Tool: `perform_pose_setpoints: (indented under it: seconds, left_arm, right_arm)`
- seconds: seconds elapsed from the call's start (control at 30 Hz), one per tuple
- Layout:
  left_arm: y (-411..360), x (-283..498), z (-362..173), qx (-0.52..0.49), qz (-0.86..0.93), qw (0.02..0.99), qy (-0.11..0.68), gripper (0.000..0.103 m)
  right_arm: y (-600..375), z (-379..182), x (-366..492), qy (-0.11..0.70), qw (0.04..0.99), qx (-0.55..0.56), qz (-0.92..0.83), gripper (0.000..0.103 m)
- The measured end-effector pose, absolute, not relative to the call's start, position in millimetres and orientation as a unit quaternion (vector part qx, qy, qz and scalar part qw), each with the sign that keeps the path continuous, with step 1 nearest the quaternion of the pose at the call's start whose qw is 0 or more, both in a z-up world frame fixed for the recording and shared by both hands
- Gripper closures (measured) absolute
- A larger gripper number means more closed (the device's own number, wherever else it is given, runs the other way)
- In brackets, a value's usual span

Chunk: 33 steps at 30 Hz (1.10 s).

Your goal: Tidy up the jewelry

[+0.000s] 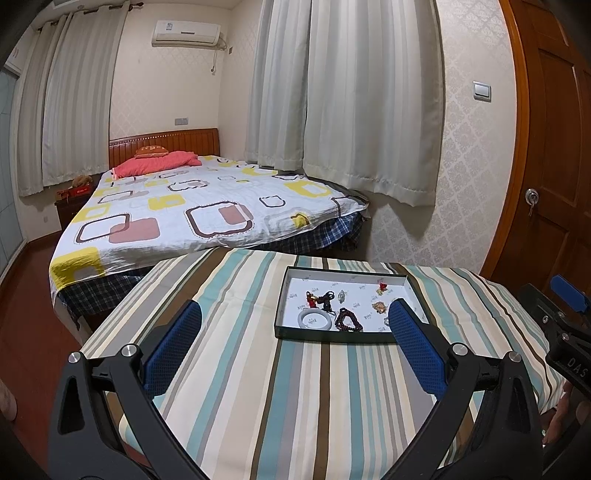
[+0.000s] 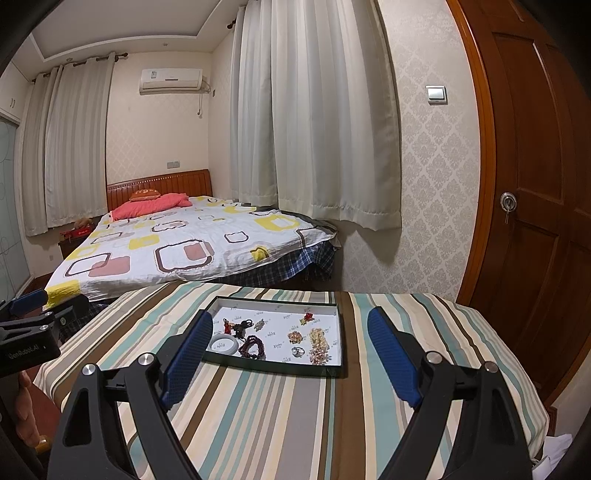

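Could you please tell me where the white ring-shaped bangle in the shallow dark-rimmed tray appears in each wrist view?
Left wrist view: the white ring-shaped bangle lies right of centre, in the tray's near left corner.
Right wrist view: the bangle lies left of centre, beside the left blue finger.
Shared landmark: the shallow dark-rimmed tray on the striped tablecloth.

A home bedroom: a bed (image 1: 207,206) with a patterned quilt and wooden headboard (image 1: 164,142) stood against the far wall, an air conditioner (image 1: 186,33) mounted above it, pale curtains (image 1: 343,92) to its right, a wooden door (image 2: 535,184) beyond those.
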<state>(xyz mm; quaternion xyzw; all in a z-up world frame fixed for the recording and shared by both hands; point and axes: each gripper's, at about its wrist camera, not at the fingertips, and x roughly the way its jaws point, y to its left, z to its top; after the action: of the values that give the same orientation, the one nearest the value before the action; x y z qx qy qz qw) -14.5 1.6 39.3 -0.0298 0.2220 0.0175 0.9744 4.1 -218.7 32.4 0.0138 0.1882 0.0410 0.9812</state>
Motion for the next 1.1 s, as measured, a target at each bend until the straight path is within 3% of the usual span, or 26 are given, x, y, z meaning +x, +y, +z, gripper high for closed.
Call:
perform_pose_setpoints:
  seconds: [1.1]
  left_arm:
    - [-0.6, -10.4, 37.4, -0.035, 0.026, 0.973, 0.227, 0.004]
  right_arm:
    - [-218.5, 31.9, 4.4, 0.19, 0.981, 0.015, 0.041, 0.02]
